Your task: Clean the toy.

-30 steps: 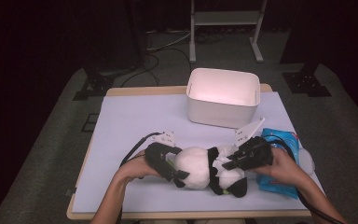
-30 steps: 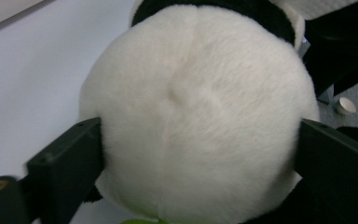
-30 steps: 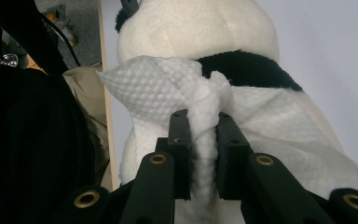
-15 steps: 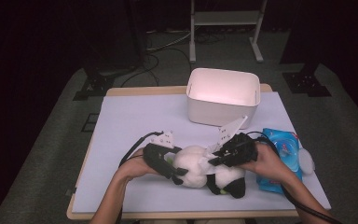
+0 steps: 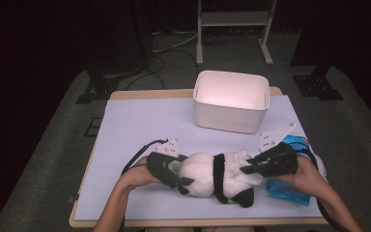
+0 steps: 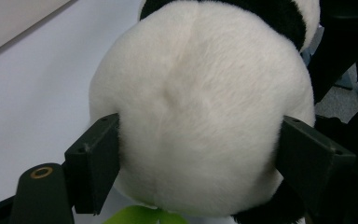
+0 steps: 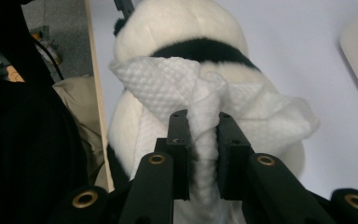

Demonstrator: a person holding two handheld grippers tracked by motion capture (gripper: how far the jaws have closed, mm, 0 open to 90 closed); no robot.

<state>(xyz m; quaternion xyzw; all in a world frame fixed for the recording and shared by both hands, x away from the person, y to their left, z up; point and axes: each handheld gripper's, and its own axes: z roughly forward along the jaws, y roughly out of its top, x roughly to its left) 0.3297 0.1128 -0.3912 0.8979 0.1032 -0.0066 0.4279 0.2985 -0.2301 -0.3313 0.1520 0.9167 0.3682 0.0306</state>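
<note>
Right gripper [image 7: 199, 140], clamped on a white embossed wipe cloth [image 7: 205, 93], should stroke lightly across the black-and-white plush panda [image 5: 217, 176] at near centre, which the left gripper [image 6: 200, 163] must hold steady, short of the far white plastic bin [image 5: 232, 101].

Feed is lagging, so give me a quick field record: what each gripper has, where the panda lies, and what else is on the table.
left gripper: jaws pressed on both sides of the panda's white rump
right gripper: shut on a white wipe, laid against the panda
panda: lying on its side on the table, near the front edge
bin: white, open, behind the panda
blue pack: under the right hand, right of the panda
</note>
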